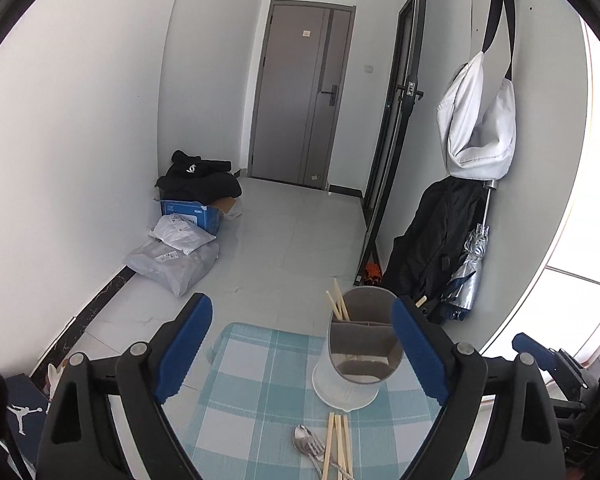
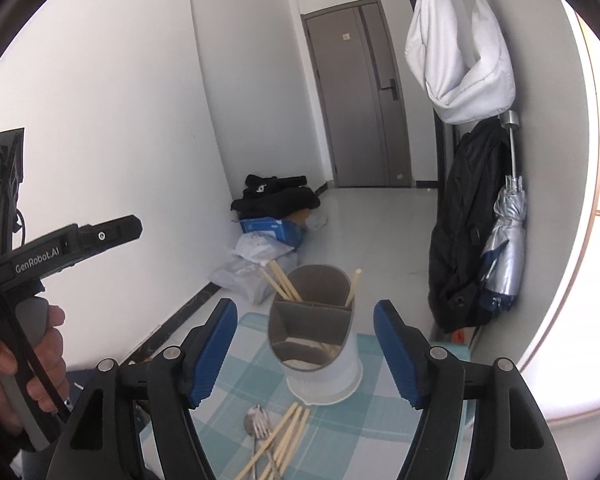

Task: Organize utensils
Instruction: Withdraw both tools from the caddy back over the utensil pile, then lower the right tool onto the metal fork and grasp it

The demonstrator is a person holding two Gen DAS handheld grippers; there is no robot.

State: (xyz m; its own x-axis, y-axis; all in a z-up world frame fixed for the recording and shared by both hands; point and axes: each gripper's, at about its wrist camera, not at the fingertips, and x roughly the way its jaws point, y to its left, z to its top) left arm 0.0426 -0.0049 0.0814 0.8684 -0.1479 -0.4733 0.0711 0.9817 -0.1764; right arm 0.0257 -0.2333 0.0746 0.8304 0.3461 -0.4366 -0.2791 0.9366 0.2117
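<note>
Blue-padded left claw (image 1: pixel 302 350) is hanging released above the bench (image 1: pixel 260 396), holder (image 1: pixel 360 352) far right, loose chopsticks (image 1: pixel 338 448) near. Right claw (image 2: pixel 305 354), likewise released, is framing the holder (image 2: pixel 316 340); next, grasping chopsticks (image 2: pixel 284 436) or spoon (image 2: pixel 254 420).

Grey door (image 1: pixel 300 96), hanging white bag (image 1: pixel 476 120)

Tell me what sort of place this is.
Likely a home entryway: a grey entrance door at the end, a jacket and umbrella hanging on the wall, parcels on the tiled floor.
</note>
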